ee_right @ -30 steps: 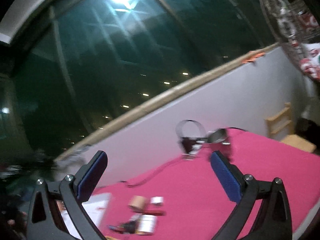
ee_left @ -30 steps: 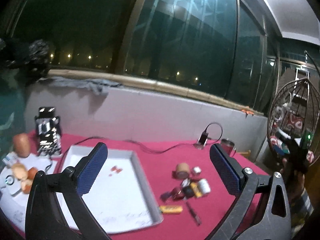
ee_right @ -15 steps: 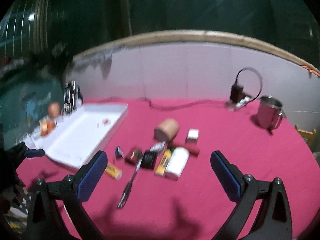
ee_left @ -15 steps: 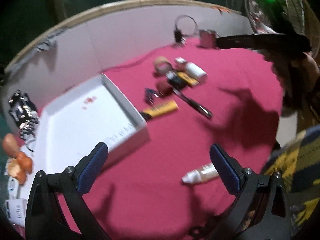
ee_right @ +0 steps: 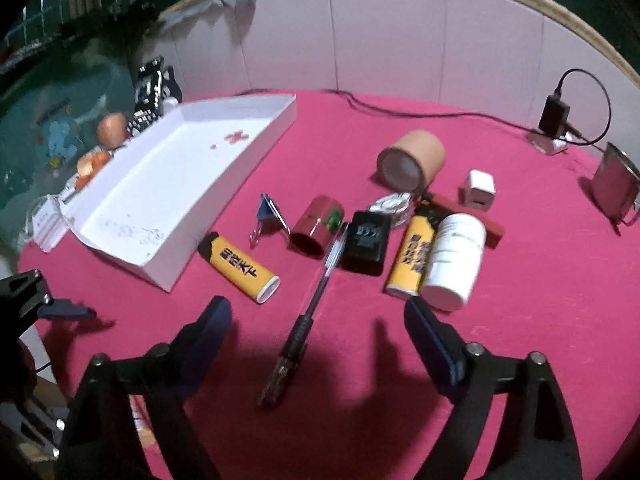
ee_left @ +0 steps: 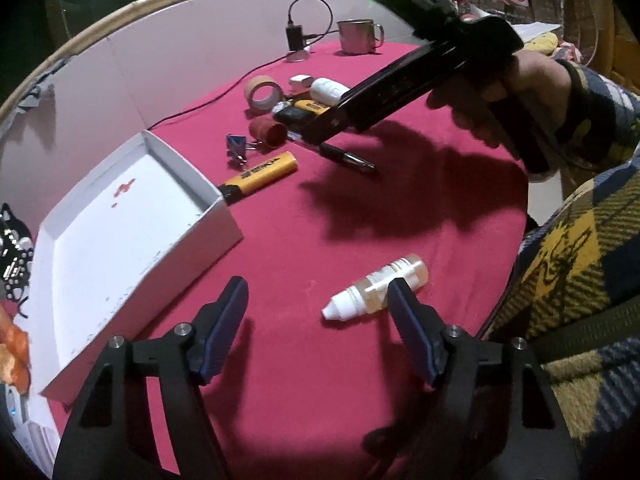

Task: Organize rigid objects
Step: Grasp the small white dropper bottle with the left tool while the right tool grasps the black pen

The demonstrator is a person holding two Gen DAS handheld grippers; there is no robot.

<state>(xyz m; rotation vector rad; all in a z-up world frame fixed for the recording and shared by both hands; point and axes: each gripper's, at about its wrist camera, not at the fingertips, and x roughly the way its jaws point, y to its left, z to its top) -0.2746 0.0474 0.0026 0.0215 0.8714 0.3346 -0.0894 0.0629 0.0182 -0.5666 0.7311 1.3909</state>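
Pen [ee_right: 316, 300] between right gripper [ee_right: 318, 326] jaws, dropper bottle [ee_left: 376, 286] by left gripper [ee_left: 318, 306], both jaws apart

Both claws now sit lower and nearer the tabletop [ee_left: 304, 240]: the left claw [ee_left: 318, 304] beside the dropper bottle [ee_left: 376, 292], the right claw [ee_right: 318, 320] over the pen [ee_right: 308, 312].

white tray [ee_right: 256, 152], magenta tablecloth [ee_right: 520, 320], yellow lighter [ee_right: 240, 268]

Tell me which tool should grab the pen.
Right. The right tool is open with the pen lying between its fingers; the left tool hovers by the dropper bottle, away from it.
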